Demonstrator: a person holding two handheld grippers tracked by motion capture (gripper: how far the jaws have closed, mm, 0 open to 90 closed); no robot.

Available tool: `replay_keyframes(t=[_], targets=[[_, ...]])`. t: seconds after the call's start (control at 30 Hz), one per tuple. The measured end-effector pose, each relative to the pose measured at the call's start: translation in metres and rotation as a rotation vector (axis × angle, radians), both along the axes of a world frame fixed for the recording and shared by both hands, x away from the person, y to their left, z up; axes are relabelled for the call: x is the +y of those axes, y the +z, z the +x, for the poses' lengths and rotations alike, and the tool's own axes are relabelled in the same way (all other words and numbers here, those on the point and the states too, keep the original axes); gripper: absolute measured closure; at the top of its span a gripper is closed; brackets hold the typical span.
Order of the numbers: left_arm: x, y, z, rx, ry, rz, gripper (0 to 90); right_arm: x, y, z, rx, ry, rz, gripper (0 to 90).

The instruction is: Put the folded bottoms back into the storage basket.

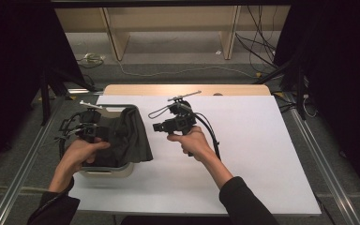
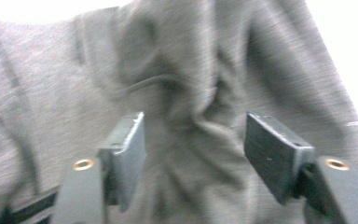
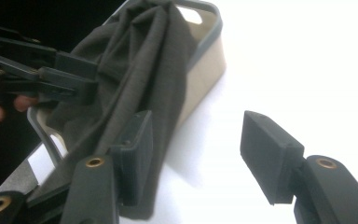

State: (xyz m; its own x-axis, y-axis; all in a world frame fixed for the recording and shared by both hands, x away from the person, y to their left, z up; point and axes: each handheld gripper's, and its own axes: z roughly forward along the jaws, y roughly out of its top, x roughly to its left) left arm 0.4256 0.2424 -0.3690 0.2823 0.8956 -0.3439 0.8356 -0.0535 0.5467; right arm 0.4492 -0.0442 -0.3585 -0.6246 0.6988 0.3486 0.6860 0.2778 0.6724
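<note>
Cloth [image 1: 126, 136] draped over basket [image 1: 104, 171] at my 9 o'clock, left tool [image 2: 193, 154] agape above it, right tool [image 3: 196, 154] agape, empty.

Spread jaws face crumpled grey cloth [image 2: 191, 93].

High view sits above the person's side, looks forward and down over the white rectangular table top [image 1: 243, 154], whole workspace in frame. Left gripper view rides its gripper, very close on the dark grey crumpled cloth [image 2: 186, 79], blurred. Right gripper view looks along its jaws from slightly farther, sideways at the beige grey-rimmed plastic bin [image 3: 205, 70]. All three share cloth; high and right share bin.
</note>
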Motion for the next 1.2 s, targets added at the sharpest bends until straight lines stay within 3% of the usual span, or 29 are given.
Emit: replay_keyframes(t=[0.1,0.2,0.23,0.3,0.33,0.4,0.5,0.53,0.67,0.77,0.93,1.1,1.2], targets=[[-0.013,-0.002,0.0,-0.003,-0.03,-0.017,30.8,-0.01,0.0,-0.002,-0.004,-0.008,-0.001,42.9],[-0.024,-0.01,0.003,-0.003,-0.036,0.015,36.3,-0.02,-0.001,-0.006,-0.012,-0.016,-0.001,41.8],[-0.028,-0.014,0.004,-0.002,-0.029,0.027,40.1,-0.022,-0.002,-0.007,-0.013,-0.015,0.0,41.7],[-0.034,-0.023,0.006,-0.002,-0.018,0.095,56.6,-0.029,-0.003,-0.01,-0.017,-0.017,-0.005,41.7],[-0.034,-0.025,0.006,-0.002,-0.018,0.096,64.3,-0.032,-0.003,-0.012,-0.019,-0.018,-0.006,41.8],[-0.035,-0.024,0.006,-0.001,-0.015,0.11,72.3,-0.038,-0.004,-0.014,-0.019,-0.018,-0.008,41.9],[-0.041,-0.03,0.006,-0.002,-0.025,0.198,82.0,-0.046,-0.006,-0.017,-0.018,-0.025,-0.011,42.4],[-0.042,-0.032,0.007,0.002,-0.03,0.21,82.9,-0.05,-0.006,-0.018,-0.018,-0.027,-0.011,42.5],[-0.042,-0.041,0.011,0.019,-0.026,0.194,84.0,-0.061,-0.007,-0.021,-0.021,-0.04,-0.006,42.7],[-0.045,-0.054,0.017,0.041,-0.033,0.241,84.3,-0.069,-0.008,-0.023,-0.019,-0.047,-0.009,42.7],[-0.039,-0.068,0.027,0.085,-0.018,0.192,84.1,-0.08,-0.011,-0.026,-0.019,-0.062,-0.004,42.8],[-0.038,-0.063,0.023,0.081,-0.008,0.189,81.5,-0.092,-0.016,-0.033,-0.025,-0.074,-0.018,42.5],[-0.032,-0.054,0.018,0.07,-0.013,0.175,73.4,-0.103,-0.019,-0.039,-0.043,-0.084,-0.028,42.3]])
